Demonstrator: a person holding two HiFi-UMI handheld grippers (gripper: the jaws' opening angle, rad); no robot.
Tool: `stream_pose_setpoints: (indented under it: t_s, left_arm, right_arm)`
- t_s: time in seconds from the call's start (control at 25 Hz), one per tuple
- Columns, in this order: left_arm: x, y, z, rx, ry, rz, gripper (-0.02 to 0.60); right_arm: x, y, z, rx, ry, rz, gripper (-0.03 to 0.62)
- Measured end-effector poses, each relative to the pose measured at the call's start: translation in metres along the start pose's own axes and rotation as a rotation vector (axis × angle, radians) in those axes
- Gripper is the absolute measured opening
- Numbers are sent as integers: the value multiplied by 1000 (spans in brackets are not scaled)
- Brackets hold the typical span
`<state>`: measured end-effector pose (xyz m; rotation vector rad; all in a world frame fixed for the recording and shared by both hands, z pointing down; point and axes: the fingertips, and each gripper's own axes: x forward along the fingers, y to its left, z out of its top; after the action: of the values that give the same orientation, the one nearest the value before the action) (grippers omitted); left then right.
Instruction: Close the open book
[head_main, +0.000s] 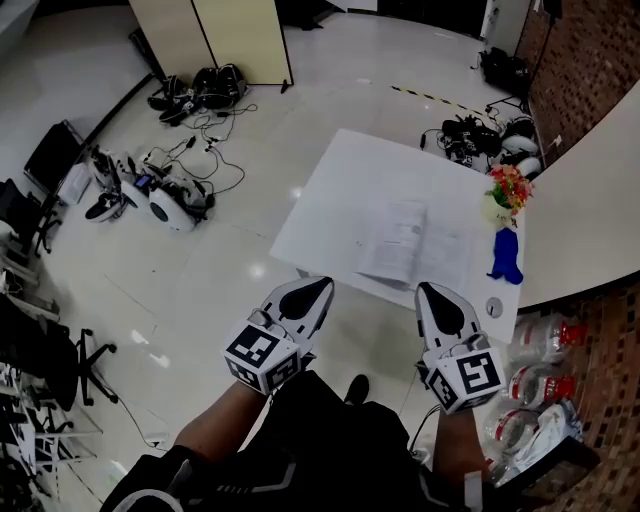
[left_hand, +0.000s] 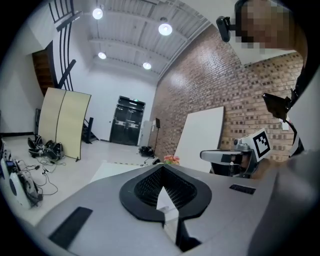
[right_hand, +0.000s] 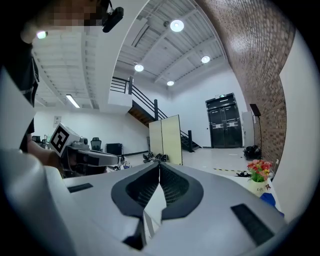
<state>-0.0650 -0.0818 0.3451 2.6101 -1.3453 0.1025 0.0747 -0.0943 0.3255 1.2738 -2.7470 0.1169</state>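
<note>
Open book (head_main: 405, 243) lies flat on the white table (head_main: 335, 190), ahead of both grippers and well apart from them; left gripper (head_main: 322, 286) and right gripper (head_main: 428, 291) are both clenched, nothing between the jaws. Risk: a shut tip pushed under one half may shove the book toward the flowers (head_main: 510, 187) or crease pages; the likely cause is light, loose paper.

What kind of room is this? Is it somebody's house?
Not a house, most likely. It looks like a big lab or workshop hall: a tall brick wall, a high ceiling with round lights, and cables and gear heaped on the shiny floor near a white table.
</note>
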Motion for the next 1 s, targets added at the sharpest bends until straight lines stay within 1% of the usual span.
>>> stream_pose_setpoints:
  t_s: [0.12, 0.24, 0.36, 0.48, 0.6, 0.72, 0.84, 0.88, 0.92, 1.0]
  left_arm:
    - [17, 16, 3, 0, 11, 8, -6]
    - [30, 32, 0, 0, 31, 6, -6]
    - [45, 52, -4, 0, 42, -10, -6]
    - [59, 74, -11, 0, 45, -52, -6]
    - [73, 99, -19, -17, 66, -81, -6]
    - [89, 123, -35, -32, 101, -102, -6]
    - [107, 146, -60, -44, 158, -113, -6]
    - [112, 152, -70, -59, 183, -115, -6]
    - [116, 156, -81, -79, 210, -115, -6]
    - [121, 159, -102, -120, 265, -112, -6]
  right_arm:
    - [22, -11, -3, 21, -1, 12, 0]
    - [41, -16, -5, 9, 24, 17, 0]
    - [64, -24, -7, -6, 38, -7, 0]
    - [92, -29, -10, -46, 79, -43, 0]
    - [124, -26, -22, -122, 148, -42, 2]
    - [153, -27, -37, -128, 201, -53, 2]
    - [173, -38, -73, -165, 296, -54, 5]
    - [179, -39, -85, -185, 332, -44, 19]
    - [185, -39, -98, -209, 373, -24, 53]
    - [194, -34, -127, -280, 473, 37, 79]
